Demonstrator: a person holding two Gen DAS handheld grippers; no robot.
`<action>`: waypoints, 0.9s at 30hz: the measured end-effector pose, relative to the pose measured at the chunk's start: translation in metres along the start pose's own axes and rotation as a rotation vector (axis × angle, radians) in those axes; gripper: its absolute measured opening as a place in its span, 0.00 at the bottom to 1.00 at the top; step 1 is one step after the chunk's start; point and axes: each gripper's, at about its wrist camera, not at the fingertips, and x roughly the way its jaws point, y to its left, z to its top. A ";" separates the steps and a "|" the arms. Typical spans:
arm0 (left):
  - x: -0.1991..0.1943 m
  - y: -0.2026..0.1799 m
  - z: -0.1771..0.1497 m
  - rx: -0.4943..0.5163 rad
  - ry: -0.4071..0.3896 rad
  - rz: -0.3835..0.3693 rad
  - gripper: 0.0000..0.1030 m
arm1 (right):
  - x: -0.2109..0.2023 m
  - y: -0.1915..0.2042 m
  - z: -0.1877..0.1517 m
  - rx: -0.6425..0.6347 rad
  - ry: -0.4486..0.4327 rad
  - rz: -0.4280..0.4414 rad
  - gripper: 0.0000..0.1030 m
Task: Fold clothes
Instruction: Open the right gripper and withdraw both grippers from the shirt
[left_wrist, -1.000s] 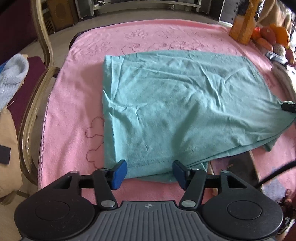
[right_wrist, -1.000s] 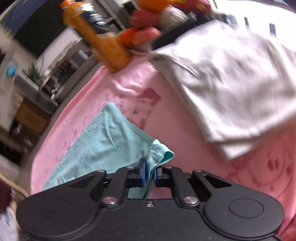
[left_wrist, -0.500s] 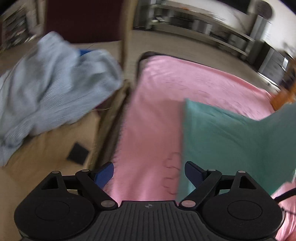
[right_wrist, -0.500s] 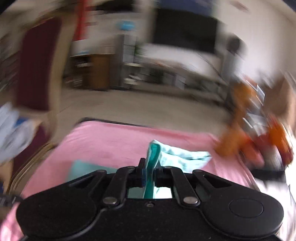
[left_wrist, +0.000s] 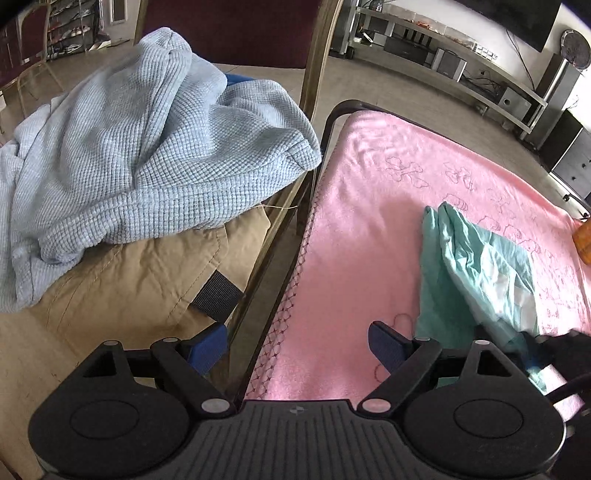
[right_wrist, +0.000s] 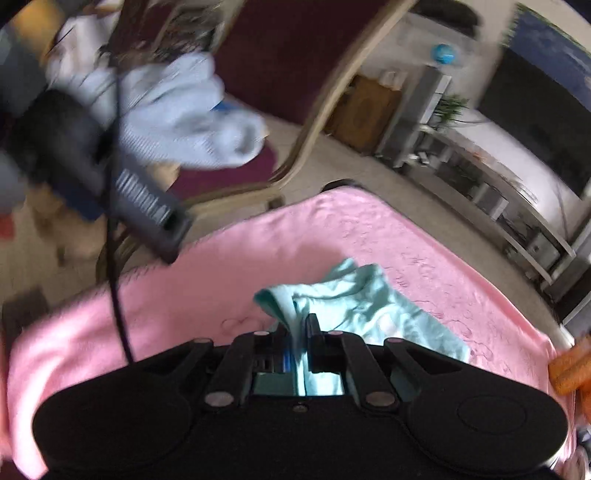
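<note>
Tee (right_wrist: 354, 295), flat moments ago, is being lifted mid-frame by right tool (right_wrist: 297, 328), clamped on hem; fold underway. Left tool (left_wrist: 297, 345), spread empty, is being swung toward laundry (left_wrist: 140, 147) upper left.

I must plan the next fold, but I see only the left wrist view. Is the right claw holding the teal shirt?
Observer: Yes. The right wrist view shows the right claw shut on a bunched edge of the teal shirt.
Operator: Is the whole shirt lifted?
Observer: It seems not. Beyond the claw, most of it looks crumpled on the pink towel.
Operator: Where is my left claw, seen from there?
Observer: The left claw is off past the towel's edge, toward the chair, apart from the shirt.
</note>
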 end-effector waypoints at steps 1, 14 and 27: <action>0.000 0.001 0.000 -0.001 0.000 -0.001 0.84 | -0.003 -0.006 0.002 0.046 -0.017 -0.005 0.07; 0.002 0.009 -0.002 -0.009 0.009 0.034 0.84 | -0.017 -0.008 0.000 0.074 0.003 0.115 0.15; -0.003 -0.042 -0.021 0.131 0.005 -0.253 0.72 | -0.118 -0.145 0.004 0.158 0.128 -0.009 0.56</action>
